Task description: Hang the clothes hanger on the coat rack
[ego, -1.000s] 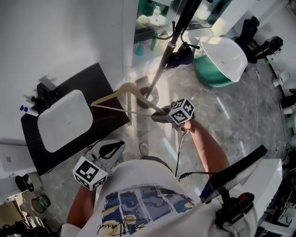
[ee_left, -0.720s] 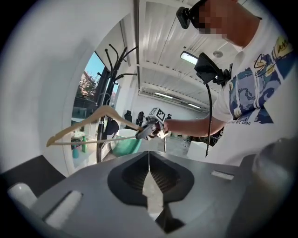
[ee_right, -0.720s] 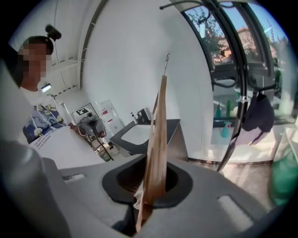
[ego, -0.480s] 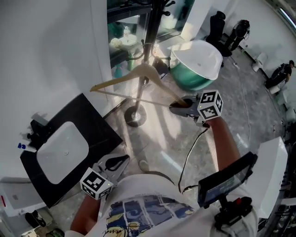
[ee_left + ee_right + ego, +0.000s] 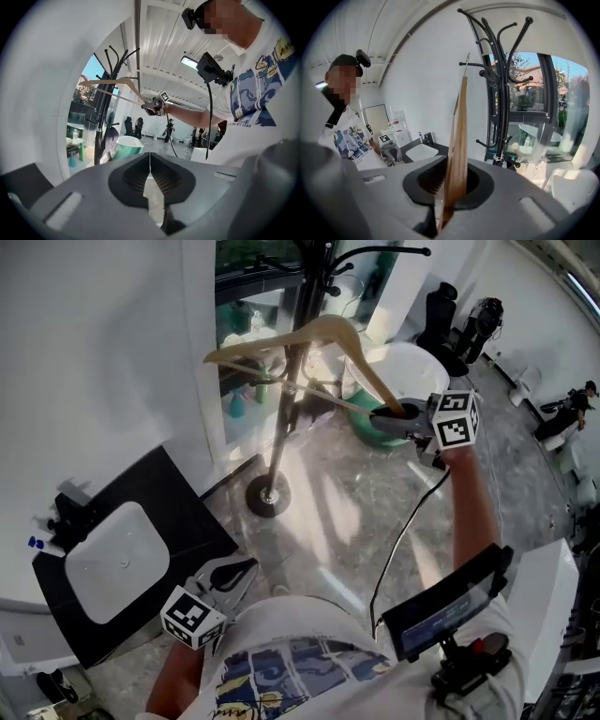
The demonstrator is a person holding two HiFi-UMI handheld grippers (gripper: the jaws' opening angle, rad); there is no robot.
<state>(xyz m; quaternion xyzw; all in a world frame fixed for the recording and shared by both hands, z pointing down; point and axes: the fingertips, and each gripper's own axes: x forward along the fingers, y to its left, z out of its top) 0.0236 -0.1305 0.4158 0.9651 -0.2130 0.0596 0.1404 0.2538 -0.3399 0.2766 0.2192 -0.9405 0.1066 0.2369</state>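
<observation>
A wooden clothes hanger (image 5: 314, 338) is held high, tilted, right beside the black coat rack (image 5: 292, 381) and level with its upper hooks. My right gripper (image 5: 386, 414) is shut on the hanger's right arm end. In the right gripper view the hanger (image 5: 458, 140) runs straight up from the jaws, and its metal hook (image 5: 465, 63) is just left of the rack's curved arms (image 5: 501, 70), apart from them. My left gripper (image 5: 242, 573) hangs low near my body, shut and empty. From the left gripper view the hanger (image 5: 110, 84) shows beside the rack (image 5: 104, 103).
The rack's round base (image 5: 267, 495) stands on the marble floor. A black counter with a white basin (image 5: 117, 561) is at the lower left. A white and teal tub (image 5: 417, 362) sits behind the right gripper. Window glass lies behind the rack. A tablet (image 5: 445, 608) is mounted at my chest.
My right gripper has lifted the hanger from waist height up and forward to the rack's upper arms. The left gripper has shifted only a little.
</observation>
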